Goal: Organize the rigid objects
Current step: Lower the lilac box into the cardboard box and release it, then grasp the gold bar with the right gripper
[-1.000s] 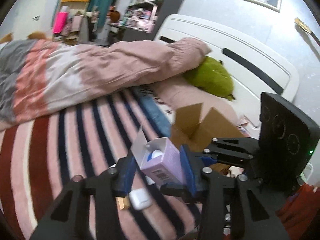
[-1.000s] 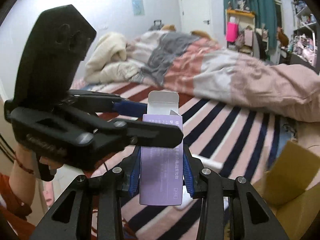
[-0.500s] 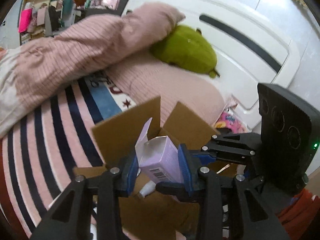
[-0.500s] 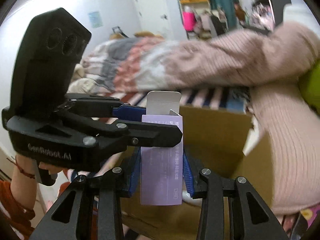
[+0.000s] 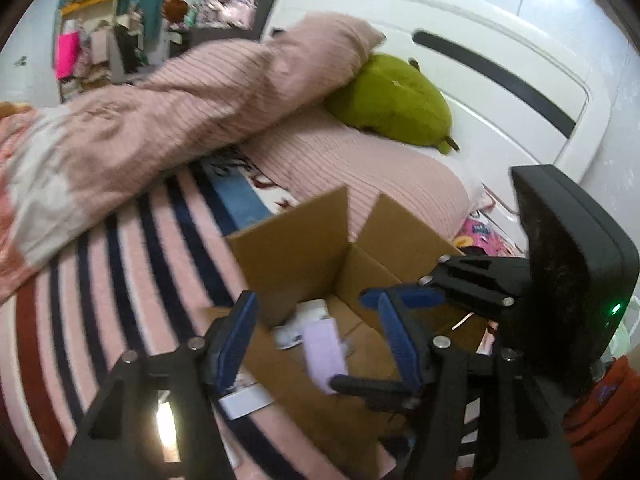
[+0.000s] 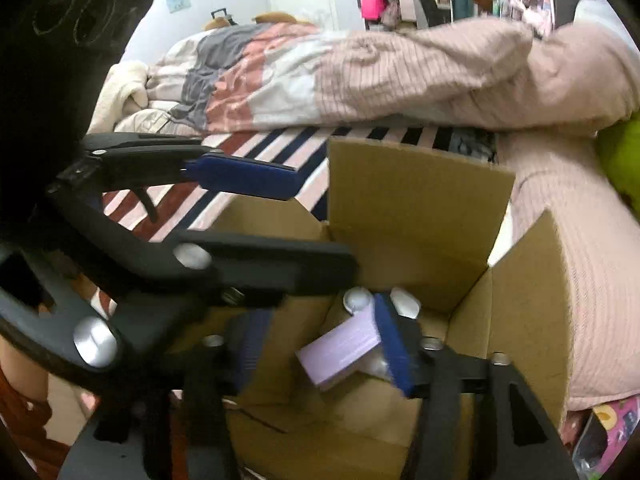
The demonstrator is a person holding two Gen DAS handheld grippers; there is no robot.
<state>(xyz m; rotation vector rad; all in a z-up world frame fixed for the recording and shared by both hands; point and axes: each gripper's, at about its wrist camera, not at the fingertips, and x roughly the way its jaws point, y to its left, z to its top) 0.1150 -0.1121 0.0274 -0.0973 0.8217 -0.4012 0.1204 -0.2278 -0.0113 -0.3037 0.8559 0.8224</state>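
Note:
A small purple box (image 5: pixel 324 354) lies inside the open cardboard box (image 5: pixel 304 248), tilted, free of both grippers; it also shows in the right wrist view (image 6: pixel 340 352). My left gripper (image 5: pixel 320 340) is open and empty above the carton, blue pads apart. My right gripper (image 6: pixel 320 356) is open and empty too, with the purple box between its pads but not gripped. White items (image 6: pixel 360 298) lie in the cardboard box (image 6: pixel 416 200) beside it.
The carton stands on a striped bed sheet (image 5: pixel 120 260) near a pink pillow (image 5: pixel 360 168) and a green plush toy (image 5: pixel 396 100). A pink quilt (image 6: pixel 400 72) lies behind. A white item (image 5: pixel 246 400) lies on the sheet by the carton.
Both grippers held the purple box and carried it over the carton. Both have now opened, and the box has dropped into the carton.

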